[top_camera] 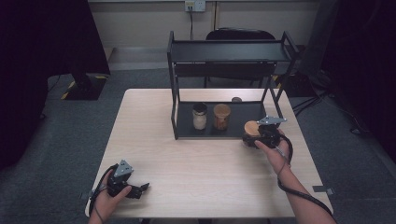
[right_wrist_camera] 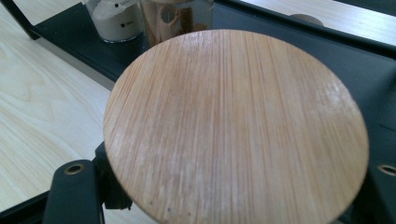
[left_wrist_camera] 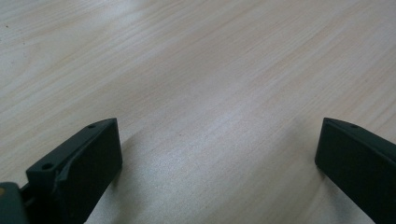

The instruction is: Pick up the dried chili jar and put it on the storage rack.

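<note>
Left gripper rests low at my near left table corner, jaws spread wide over bare wood, nothing between them. Mid-table I see the black rack; on its lower tray stand a pale-powder jar and a brown-filled jar, just beside each other. Right gripper is clamped on a third jar with bamboo lid, at the tray's front right corner; whether it sits on the tray or hangs clear, I can't tell.
</note>
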### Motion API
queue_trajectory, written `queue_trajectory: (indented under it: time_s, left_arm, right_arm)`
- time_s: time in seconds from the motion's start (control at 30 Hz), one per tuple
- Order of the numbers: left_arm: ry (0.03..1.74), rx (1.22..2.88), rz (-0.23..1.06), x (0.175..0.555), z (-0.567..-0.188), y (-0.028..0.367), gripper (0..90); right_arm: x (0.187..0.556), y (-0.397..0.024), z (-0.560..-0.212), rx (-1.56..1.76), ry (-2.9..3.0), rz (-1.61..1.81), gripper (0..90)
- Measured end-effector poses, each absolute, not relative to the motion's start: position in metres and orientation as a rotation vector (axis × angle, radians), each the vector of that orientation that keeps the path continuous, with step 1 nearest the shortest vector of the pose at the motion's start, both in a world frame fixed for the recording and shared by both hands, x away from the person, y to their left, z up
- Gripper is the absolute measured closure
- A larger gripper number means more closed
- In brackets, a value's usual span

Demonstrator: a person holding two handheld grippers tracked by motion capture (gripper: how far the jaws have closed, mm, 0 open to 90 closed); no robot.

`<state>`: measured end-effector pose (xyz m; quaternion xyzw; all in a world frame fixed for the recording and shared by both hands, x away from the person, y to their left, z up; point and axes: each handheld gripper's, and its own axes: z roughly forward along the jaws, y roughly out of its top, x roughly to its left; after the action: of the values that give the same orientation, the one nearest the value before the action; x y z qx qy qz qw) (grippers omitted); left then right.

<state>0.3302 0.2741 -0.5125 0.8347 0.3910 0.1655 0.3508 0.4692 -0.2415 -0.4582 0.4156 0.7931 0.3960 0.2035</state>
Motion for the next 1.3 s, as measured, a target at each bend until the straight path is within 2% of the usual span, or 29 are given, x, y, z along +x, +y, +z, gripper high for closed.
queue_trajectory:
  time_s: [1.3]
  left_arm:
    - [1.012,2.161,0.428,0.330,-0.513,0.274,0.1]
  right_arm:
    - [0.495,-0.235,-0.459,1.185,2.189,1.069,25.2]
